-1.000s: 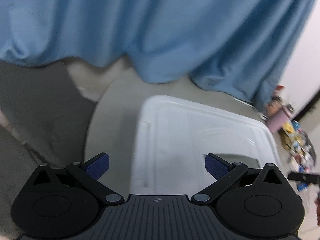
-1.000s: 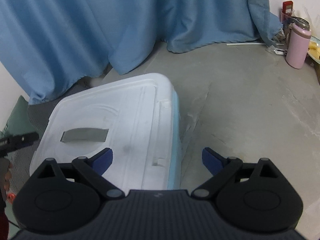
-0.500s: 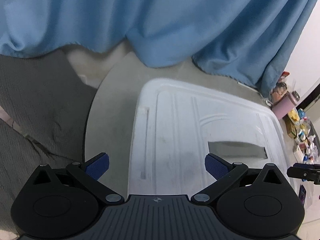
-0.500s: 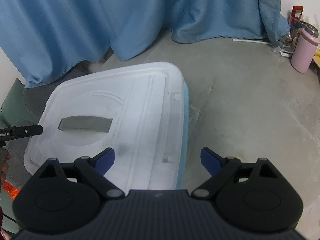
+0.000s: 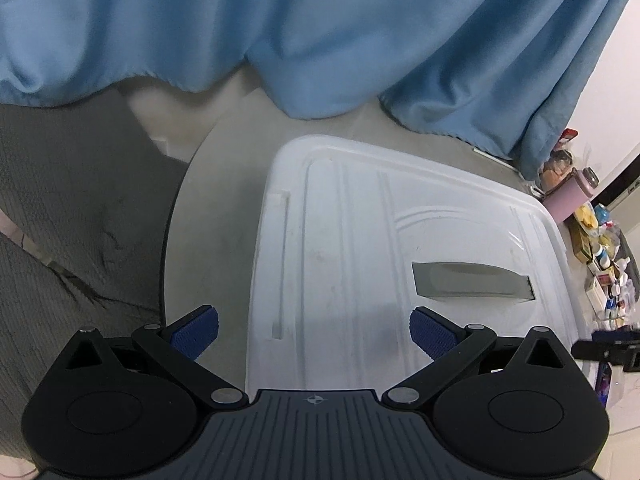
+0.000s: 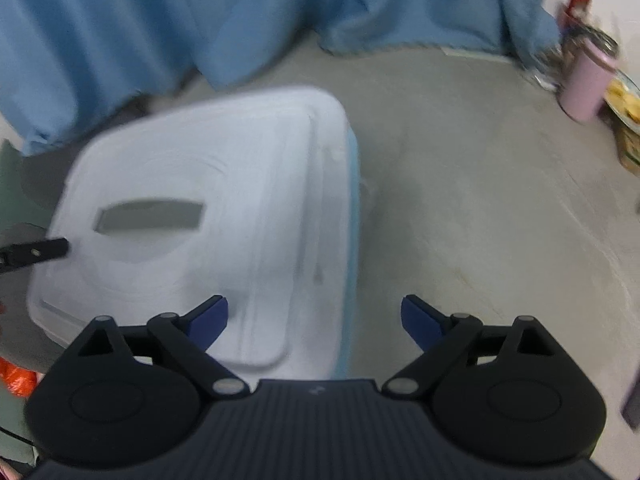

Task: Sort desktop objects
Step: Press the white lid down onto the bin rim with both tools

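Right now both claws, the left gripper [image 5: 314, 334] and the right gripper [image 6: 314, 320], hang spread and empty over the white storage box [image 5: 360, 248], so to lift its lid [image 6: 224, 200] cleanly each should hook an opposite edge.

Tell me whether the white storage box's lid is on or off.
On. The white lid covers the whole storage box, its grey handle recess facing up.

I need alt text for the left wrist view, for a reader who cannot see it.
A white storage box with its lid closed and a grey handle sits on a round table. The open left gripper hovers above it. Blue curtains hang behind.
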Tool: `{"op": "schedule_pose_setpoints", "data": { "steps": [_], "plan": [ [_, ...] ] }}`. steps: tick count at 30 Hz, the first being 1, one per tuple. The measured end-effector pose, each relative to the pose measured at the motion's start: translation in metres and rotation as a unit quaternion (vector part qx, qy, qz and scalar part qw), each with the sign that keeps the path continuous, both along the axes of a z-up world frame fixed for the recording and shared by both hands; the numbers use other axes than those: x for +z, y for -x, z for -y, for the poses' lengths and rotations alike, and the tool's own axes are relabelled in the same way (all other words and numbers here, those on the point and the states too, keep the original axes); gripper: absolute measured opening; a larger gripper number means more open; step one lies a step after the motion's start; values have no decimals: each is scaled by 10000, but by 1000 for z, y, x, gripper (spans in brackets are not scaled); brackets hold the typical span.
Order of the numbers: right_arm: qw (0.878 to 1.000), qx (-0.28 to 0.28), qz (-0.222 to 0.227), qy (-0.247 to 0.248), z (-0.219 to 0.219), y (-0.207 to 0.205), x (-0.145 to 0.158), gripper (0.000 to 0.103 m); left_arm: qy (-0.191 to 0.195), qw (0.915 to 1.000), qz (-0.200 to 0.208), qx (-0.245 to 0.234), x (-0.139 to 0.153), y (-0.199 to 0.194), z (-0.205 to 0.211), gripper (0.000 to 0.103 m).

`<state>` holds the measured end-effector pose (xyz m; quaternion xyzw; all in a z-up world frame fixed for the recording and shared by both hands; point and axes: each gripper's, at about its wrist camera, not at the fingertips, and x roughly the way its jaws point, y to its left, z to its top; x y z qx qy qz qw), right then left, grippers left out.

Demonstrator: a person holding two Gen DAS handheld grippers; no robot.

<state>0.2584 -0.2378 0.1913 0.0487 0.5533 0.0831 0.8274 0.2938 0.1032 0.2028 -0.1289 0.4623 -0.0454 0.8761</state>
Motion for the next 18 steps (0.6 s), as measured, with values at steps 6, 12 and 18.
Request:
{"op": "schedule_pose_setpoints", "data": {
  "steps": [6,12,18],
  "plan": [
    [9999,-89,-13,62,-8,2,-2,94,-11,10000,-74,-55,-2,-2,0,103],
    [9999,-99,-9,-116,-8,-4,-6,93,96,9997,-172,-128,-10,-7,3,103],
    [9993,-27,-29,-365,-8,-4,-7,84,410,9983,-245,-322,-17,-8,8,102]
  ]
}}
